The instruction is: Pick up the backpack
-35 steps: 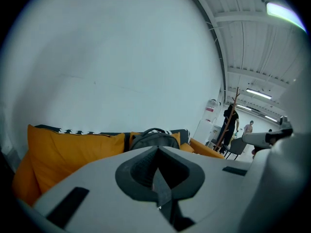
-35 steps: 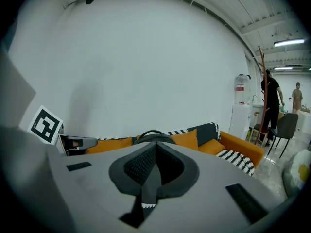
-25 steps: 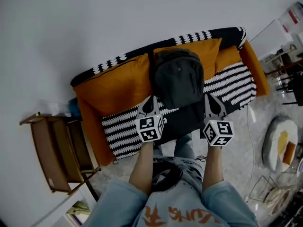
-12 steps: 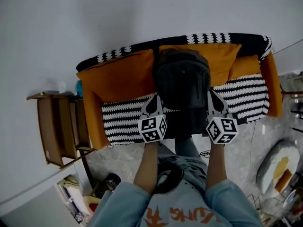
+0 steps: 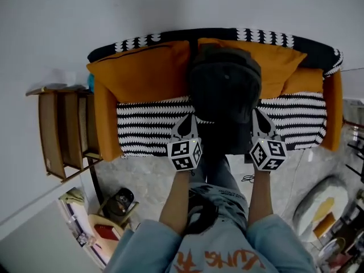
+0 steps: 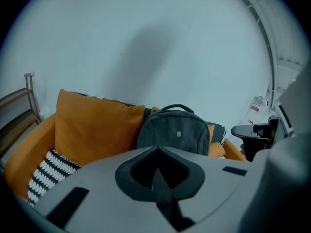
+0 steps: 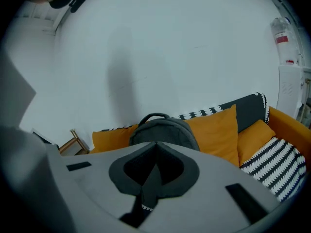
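Note:
A dark grey backpack stands upright on the sofa seat, leaning on orange cushions. Its top handle shows in the left gripper view, where the backpack sits ahead of the jaws, and in the right gripper view the backpack peeks over the jaws. My left gripper is shut and empty, just left of the bag's lower part. My right gripper is shut and empty at the bag's right side. Neither touches the bag as far as I can see.
The sofa has a black-and-white striped seat, orange arms and orange cushions, against a pale wall. A wooden side shelf stands left of it. Clutter lies on the floor at lower left and right.
Both grippers have sunk and closed in on the sofa, now flanking the backpack's lower part. The view has swung so the sofa lies level across the frame. Jaws stayed shut.

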A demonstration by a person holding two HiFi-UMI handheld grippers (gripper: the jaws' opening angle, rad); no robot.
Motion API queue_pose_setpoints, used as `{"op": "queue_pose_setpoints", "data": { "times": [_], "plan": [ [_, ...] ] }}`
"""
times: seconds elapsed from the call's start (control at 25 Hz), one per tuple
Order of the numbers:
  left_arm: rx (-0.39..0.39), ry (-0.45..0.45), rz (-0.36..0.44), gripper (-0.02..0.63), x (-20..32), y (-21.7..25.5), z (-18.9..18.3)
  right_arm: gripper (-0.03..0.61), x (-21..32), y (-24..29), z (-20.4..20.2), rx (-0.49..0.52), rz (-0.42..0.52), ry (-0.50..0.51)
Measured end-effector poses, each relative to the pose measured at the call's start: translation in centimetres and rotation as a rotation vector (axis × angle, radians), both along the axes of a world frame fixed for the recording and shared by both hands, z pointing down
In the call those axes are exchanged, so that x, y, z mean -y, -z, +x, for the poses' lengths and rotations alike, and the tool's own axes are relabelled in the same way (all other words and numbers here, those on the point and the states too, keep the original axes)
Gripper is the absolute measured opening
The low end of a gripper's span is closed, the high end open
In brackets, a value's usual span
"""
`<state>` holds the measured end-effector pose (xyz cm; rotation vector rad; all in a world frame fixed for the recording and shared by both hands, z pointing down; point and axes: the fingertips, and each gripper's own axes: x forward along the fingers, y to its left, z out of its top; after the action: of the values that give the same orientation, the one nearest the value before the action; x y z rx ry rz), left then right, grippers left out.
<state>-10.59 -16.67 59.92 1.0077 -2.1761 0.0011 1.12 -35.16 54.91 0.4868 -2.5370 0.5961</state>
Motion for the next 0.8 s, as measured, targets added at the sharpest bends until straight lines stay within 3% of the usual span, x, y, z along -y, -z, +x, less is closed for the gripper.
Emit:
{"op": "queue_pose_setpoints", "data": {
  "times": [0.52,0.8],
  "plan": [
    [-0.109,-0.009,-0.037,0.011,-0.7,-6.9,-0.7,-0.003,0.6,-6.9,1.8,-0.155,-0.019,-0.022],
    [-0.042,-0.055,-0.099,0.011,0.0,-9.7,-1.9,-0.003,0.8,-10.3,2.1,-0.210,-0.011,-0.009]
  ]
}}
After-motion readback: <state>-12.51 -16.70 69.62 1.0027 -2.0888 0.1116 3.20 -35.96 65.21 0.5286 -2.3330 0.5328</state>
